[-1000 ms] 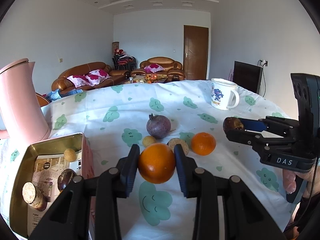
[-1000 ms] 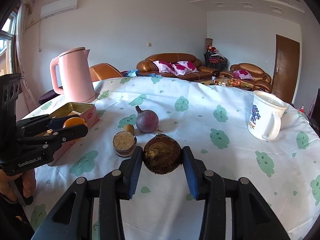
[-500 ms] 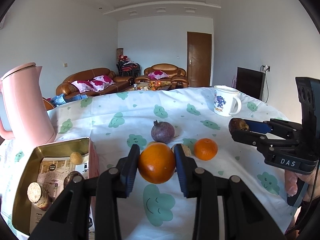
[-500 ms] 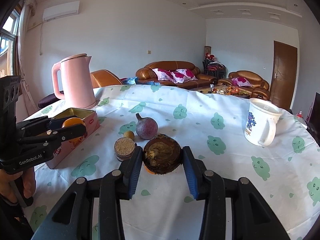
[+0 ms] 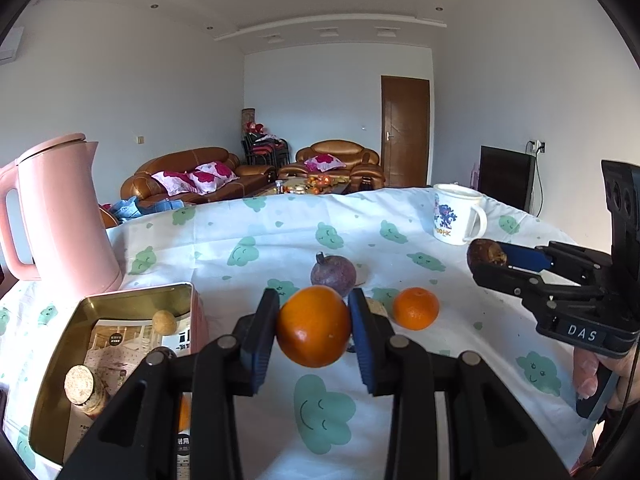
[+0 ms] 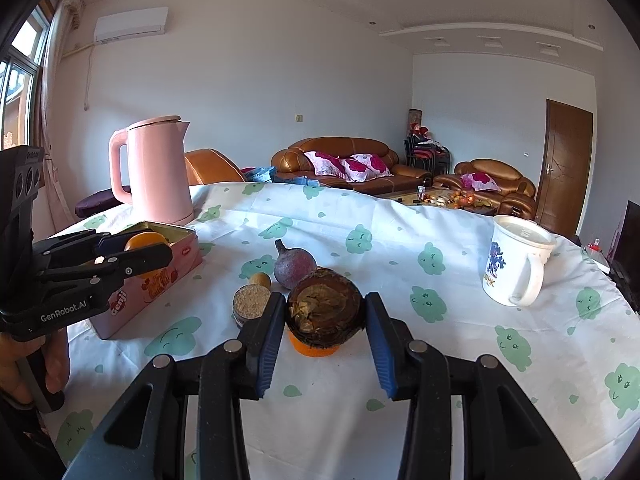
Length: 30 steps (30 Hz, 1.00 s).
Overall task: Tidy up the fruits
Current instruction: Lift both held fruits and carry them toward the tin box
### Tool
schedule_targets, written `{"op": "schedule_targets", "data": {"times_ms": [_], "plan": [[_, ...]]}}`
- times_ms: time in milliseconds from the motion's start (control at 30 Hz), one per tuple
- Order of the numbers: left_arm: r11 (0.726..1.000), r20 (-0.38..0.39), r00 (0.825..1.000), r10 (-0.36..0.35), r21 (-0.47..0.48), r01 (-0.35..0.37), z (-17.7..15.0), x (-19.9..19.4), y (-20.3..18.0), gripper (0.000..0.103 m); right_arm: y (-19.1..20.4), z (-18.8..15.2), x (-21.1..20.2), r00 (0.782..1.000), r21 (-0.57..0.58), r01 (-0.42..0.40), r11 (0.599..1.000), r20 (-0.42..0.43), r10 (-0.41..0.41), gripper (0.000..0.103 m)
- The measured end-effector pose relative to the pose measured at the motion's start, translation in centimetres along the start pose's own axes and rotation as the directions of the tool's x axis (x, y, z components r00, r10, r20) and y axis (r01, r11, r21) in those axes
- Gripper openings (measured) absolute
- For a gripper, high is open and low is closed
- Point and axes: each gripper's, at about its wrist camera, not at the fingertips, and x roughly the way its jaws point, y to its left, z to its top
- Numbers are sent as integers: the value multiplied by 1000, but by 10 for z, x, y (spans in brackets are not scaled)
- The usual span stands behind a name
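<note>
Round orange fruit (image 5: 313, 331) sits clamped in left gripper (image 5: 313, 334) jaws, level above the surface; right gripper (image 6: 325, 322), at 3 o'clock, clamps a brown wrinkled fruit (image 6: 325, 309).

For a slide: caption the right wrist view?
Right gripper clamps a dark brown wrinkled fruit above the cloud-print tablecloth; left gripper holds an orange by the pink tin.

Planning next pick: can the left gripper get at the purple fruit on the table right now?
Probably not yet. The left gripper is shut on an orange, so its jaws are occupied. The purple fruit sits just beyond with nothing over it; after dropping the orange, the way looks free.
</note>
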Motion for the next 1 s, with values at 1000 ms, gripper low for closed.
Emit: {"op": "schedule_targets", "data": {"times_ms": [1000], "plan": [[998,73,995,64,-15,-63,-1,-13,3,37,20,-2,-23,993,-85,42,995,112,-32,42]]}}
